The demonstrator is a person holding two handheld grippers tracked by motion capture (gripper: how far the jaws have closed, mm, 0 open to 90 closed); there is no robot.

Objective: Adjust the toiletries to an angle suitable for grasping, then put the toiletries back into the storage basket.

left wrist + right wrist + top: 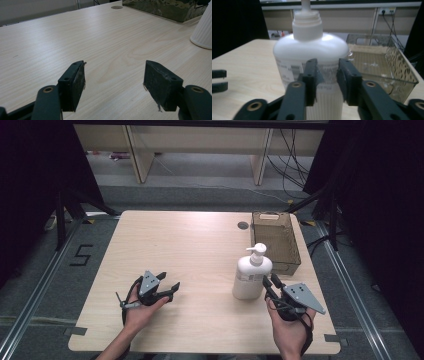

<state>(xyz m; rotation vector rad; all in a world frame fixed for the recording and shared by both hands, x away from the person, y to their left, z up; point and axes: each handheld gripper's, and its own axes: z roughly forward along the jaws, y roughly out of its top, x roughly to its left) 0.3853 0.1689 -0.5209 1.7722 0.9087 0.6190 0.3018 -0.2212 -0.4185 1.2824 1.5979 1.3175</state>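
A white pump bottle point(251, 275) stands upright on the wooden table point(190, 245), right of centre. My right gripper point(270, 279) sits just in front of it, pointing at its lower right side. In the right gripper view the bottle point(309, 50) looms close behind the jaws of this gripper point(327, 72), which stand a little apart with nothing pressed between them. My left gripper point(169, 281) rests low at the front left, well away from the bottle. Its jaws point(113, 80) are wide open over bare wood, and the bottle's base point(203, 30) shows at the right edge.
A clear plastic basket point(276, 240) stands at the table's back right, directly behind the bottle, and its rim point(402, 72) is close on the right. A small round grommet point(243, 225) sits near the far edge. Dark curtains flank the table.
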